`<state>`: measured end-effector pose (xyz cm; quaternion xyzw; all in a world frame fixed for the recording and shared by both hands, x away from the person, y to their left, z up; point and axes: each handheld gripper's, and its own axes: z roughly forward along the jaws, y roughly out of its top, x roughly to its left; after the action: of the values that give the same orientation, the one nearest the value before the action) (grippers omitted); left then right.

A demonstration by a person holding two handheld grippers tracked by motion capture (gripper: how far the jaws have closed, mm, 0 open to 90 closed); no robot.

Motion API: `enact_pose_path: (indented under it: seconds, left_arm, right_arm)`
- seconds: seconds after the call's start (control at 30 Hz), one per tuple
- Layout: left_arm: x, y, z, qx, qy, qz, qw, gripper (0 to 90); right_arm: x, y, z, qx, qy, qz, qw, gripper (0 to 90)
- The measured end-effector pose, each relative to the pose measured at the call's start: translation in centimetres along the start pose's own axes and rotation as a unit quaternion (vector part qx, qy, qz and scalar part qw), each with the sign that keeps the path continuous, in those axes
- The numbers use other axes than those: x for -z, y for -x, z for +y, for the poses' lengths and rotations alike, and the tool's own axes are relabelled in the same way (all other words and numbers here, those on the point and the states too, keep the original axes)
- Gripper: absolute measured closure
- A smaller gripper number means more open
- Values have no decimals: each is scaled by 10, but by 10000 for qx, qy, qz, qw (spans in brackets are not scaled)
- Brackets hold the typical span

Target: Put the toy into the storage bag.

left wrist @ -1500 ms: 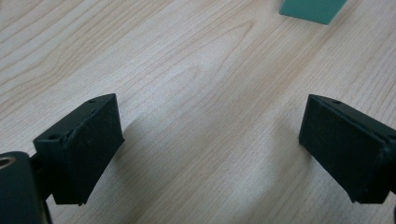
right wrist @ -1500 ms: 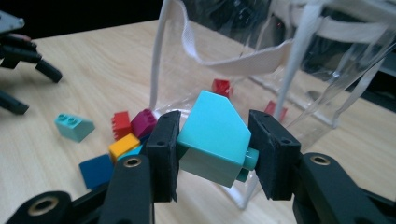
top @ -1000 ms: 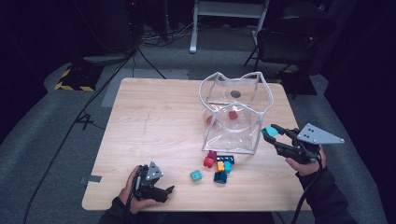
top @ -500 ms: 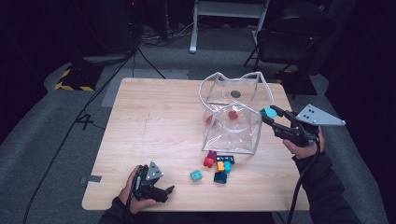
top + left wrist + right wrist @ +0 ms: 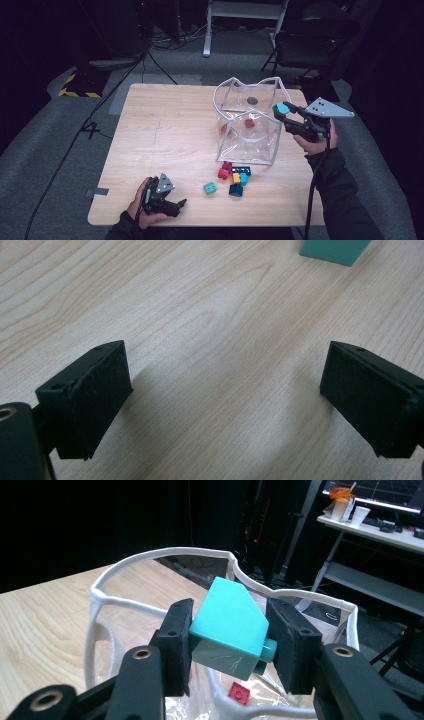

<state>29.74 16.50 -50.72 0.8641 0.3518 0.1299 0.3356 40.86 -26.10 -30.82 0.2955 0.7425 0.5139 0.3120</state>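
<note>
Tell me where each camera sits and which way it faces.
High view: above the person's side, looking forward and down on the table; both forearms, left gripper and right gripper show.
Left gripper view: on the left gripper, facing down at bare tabletop; its open jaws show.
Right gripper view: on the right gripper, facing the clear bag's mouth; its jaws clamp a teal block.
Shared: high and right gripper views both show the bag and teal block.

Right gripper [image 5: 281, 111] carrying teal block [image 5: 282, 108] has risen and shifted from table's right edge to over clear bag's rim [image 5: 280, 90].
</note>
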Motion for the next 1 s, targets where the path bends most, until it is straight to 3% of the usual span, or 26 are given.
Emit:
enact_pose_path:
  seconds: [0.23,0.63,1.0]
  left_arm:
    - [0,0,0,-4,1,7,10000,64]
    - [1,1,0,11,-8,9,10000,66]
    - [1,1,-1,13,-9,9,10000,66]
  right_arm:
    - [-15,7,6,-78,-74,18,9999,556]
    - [-40,4,10,15,-276,-200,9994,554]
    - [-49,3,9,-42,-389,-396,9984,487]
